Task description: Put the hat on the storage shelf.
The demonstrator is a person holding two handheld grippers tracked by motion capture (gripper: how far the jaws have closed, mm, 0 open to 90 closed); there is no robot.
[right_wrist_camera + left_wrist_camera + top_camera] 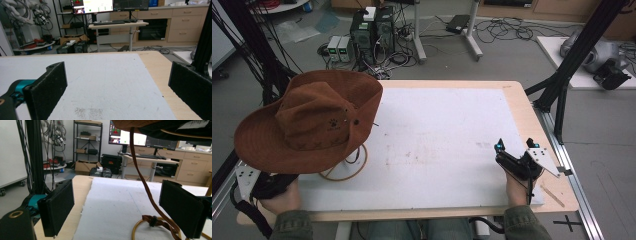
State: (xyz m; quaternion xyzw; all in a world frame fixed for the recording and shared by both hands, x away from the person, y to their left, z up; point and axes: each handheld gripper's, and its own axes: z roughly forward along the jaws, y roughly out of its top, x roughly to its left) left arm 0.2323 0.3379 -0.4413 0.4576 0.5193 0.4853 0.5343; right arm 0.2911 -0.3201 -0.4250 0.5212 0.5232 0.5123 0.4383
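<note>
A brown wide-brimmed hat (312, 120) sits raised on a stand with a golden ring base (344, 170) at the left of the white mat (437, 135). My left gripper (267, 185) lies at the table's front left corner, partly under the brim. In the left gripper view it (125, 212) is open. The hat's brown cord (140, 177) hangs between the jaws down to the ring base (136, 228), and the brim's underside (160, 126) is overhead. My right gripper (515, 146) rests on the mat's right side, open (117, 85), with nothing between its jaws.
The wooden table edge (522, 115) borders the mat. Black frame posts (572, 65) stand at the right and at the left (257, 55). Computer boxes (372, 30) and cables lie on the floor beyond the table. A desk with monitors (115, 23) stands farther back.
</note>
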